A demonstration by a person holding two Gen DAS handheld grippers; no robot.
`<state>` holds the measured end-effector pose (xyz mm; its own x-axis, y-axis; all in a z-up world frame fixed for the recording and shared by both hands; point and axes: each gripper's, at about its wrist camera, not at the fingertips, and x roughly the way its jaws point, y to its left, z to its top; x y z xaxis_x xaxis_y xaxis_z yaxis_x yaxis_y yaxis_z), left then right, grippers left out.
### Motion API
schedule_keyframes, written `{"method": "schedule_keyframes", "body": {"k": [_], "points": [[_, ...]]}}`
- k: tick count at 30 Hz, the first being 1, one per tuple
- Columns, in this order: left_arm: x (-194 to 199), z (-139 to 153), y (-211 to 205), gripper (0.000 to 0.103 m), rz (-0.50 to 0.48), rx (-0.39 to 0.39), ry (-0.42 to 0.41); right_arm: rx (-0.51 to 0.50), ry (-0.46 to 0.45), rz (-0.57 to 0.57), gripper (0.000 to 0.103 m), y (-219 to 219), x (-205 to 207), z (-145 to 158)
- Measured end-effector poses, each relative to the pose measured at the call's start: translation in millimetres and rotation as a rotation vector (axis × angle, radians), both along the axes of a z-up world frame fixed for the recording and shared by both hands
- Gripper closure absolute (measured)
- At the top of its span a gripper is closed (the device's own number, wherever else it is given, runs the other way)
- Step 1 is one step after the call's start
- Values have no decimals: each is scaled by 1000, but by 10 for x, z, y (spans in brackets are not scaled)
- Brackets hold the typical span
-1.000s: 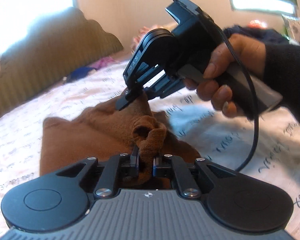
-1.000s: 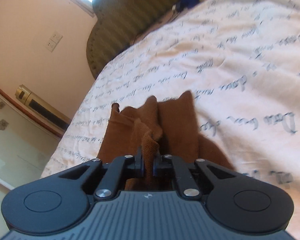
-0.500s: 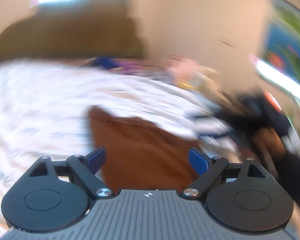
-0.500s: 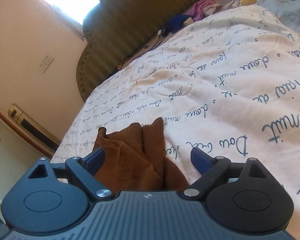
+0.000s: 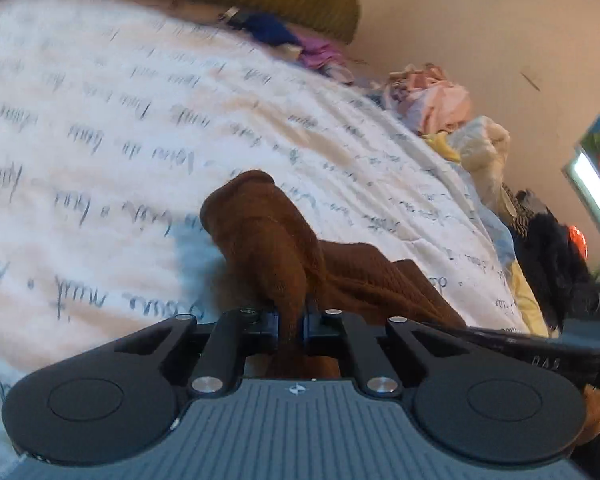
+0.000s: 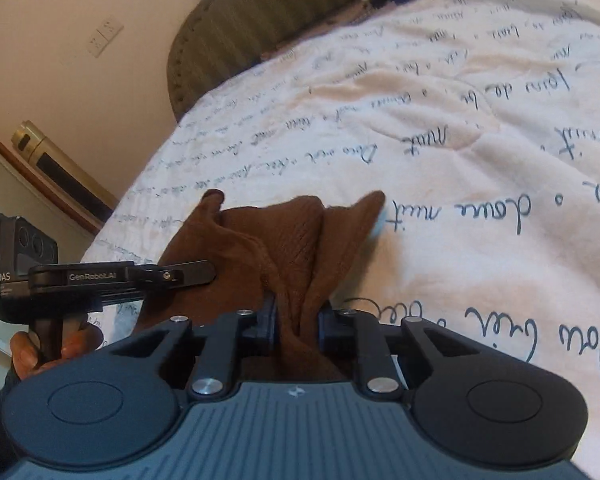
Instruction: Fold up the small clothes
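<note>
A small brown knit garment (image 5: 268, 240) lies bunched on the white bedspread (image 5: 100, 128) printed with script. My left gripper (image 5: 291, 326) is shut on a fold of the brown garment, which rises from its jaws. In the right wrist view the same garment (image 6: 284, 236) spreads ahead, and my right gripper (image 6: 296, 320) is shut on a thick bunch of it. The left gripper also shows from the side in the right wrist view (image 6: 172, 274), at the garment's left edge. Part of the right gripper's body (image 5: 540, 344) shows at the right of the left wrist view.
An olive striped headboard (image 6: 260, 12) stands at the bed's far end. Piles of other clothes (image 5: 440, 100) lie along the bed's far right side, with blue and purple items (image 5: 284, 36) near the headboard. A wall with a socket (image 6: 104, 36) is at left.
Both grippers were shut on the garment, opened half a second ago, and have now closed on new folds of it. The left view has swung toward the clothes piles.
</note>
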<state>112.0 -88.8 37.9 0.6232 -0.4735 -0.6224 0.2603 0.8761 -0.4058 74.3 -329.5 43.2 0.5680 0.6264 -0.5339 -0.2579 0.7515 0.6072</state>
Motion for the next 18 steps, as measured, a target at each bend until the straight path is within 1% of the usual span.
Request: {"method": "schedule_keyframes", "body": {"k": [2,3,4,5,6,7,8,9,10,11,12,13,14,15,16,18], "points": [[-49,193,-114,94,-22,61,-116,57,-46,-40,86,-118,-61,54],[-26,248,-171,92,-27,101,-154,61,-45,-66,86,-164,-41,21],[46,244,-234,91,-31,140,-162,65,-16,-101,85,-212,41,-52],[138,182,-302,91,-34,185,-152,88,21,-132,80,-246,131,-155],[254,60,-400,91,-38,239,-129,101,56,-161,78,-265,185,-259],[320,-68,-451,89,-44,279,-97,104,108,-182,70,-261,245,-365],[354,-198,-469,86,-46,308,-67,127,112,-188,67,-261,245,-407],[323,-271,-420,83,-31,306,-61,144,96,-201,64,-272,203,-384],[223,-273,-307,77,-14,269,-76,161,84,-220,52,-296,139,-339],[96,-250,-157,63,-8,219,-87,177,74,-244,34,-335,45,-281],[5,-225,-35,56,-17,165,-79,186,63,-259,26,-375,-51,-228],[-84,-204,89,46,-29,109,-65,189,37,-273,19,-427,-190,-163],[-166,-182,182,42,-41,65,-52,178,26,-280,20,-471,-318,-117],[-235,-189,265,41,-53,37,-34,163,33,-283,20,-509,-433,-88],[-269,-211,321,38,-76,13,-2,158,55,-283,19,-535,-534,-86],[-300,-274,391,37,-141,-57,75,167,101,-255,19,-522,-668,-140]]}}
